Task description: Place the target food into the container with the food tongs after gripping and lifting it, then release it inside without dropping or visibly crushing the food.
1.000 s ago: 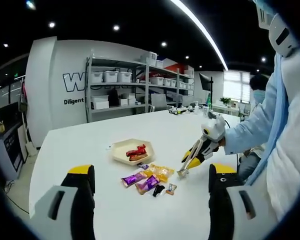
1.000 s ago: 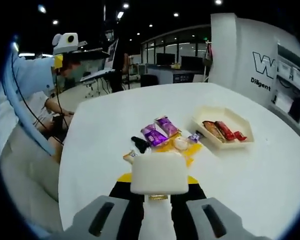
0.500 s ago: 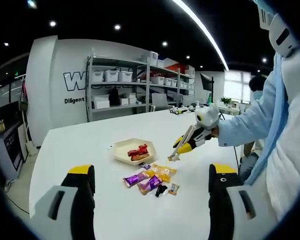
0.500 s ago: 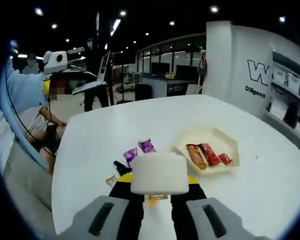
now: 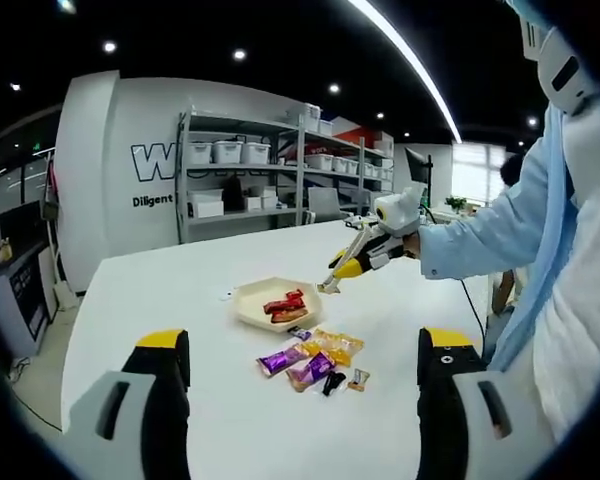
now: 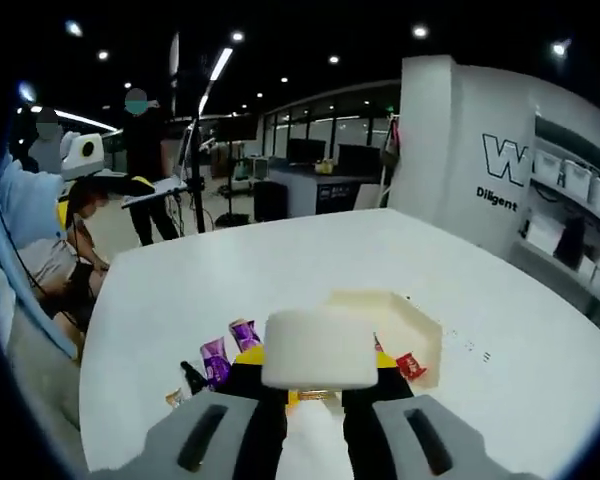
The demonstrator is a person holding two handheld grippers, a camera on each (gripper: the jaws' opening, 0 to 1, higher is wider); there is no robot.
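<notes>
The left claw [image 5: 295, 400] hangs above the near edge of the wide white desk [image 5: 160, 290], its two grey jaws with yellow tips spread wide and holding nothing. Ahead of it, roughly midway between its jaws, lies a loose heap of wrapped snacks: two purple wrapped bars [image 5: 300, 363], a yellow packet [image 5: 332, 345], a small black piece [image 5: 332, 382] and a small orange-and-white sweet [image 5: 358, 378]. Just beyond the heap sits the cream hexagonal tray [image 5: 250, 303] with red wrapped bars [image 5: 283, 305] lying inside it.

The right claw [image 5: 365, 255] comes into the left gripper view from the right, carried by a person in a pale blue sleeve [image 5: 480, 240]. It grips a pair of yellow-and-white food tongs [image 5: 345, 266], whose tips [image 5: 323, 288] hover just above the far right rim of the tray (whether anything sits between the tips is too small to tell).

In the right gripper view the claw [image 6: 315, 400] is pressed onto the tongs' white handle block [image 6: 320, 347], which hides much of the tray [image 6: 415, 330] directly ahead. A red wrapper [image 6: 411, 366] peeks out to the block's right, and the purple bars [image 6: 230, 348] lie on the desk [image 6: 280, 270] to its left.

Grey metal shelves with white bins [image 5: 250, 170] stand against the wall beyond the desk.
</notes>
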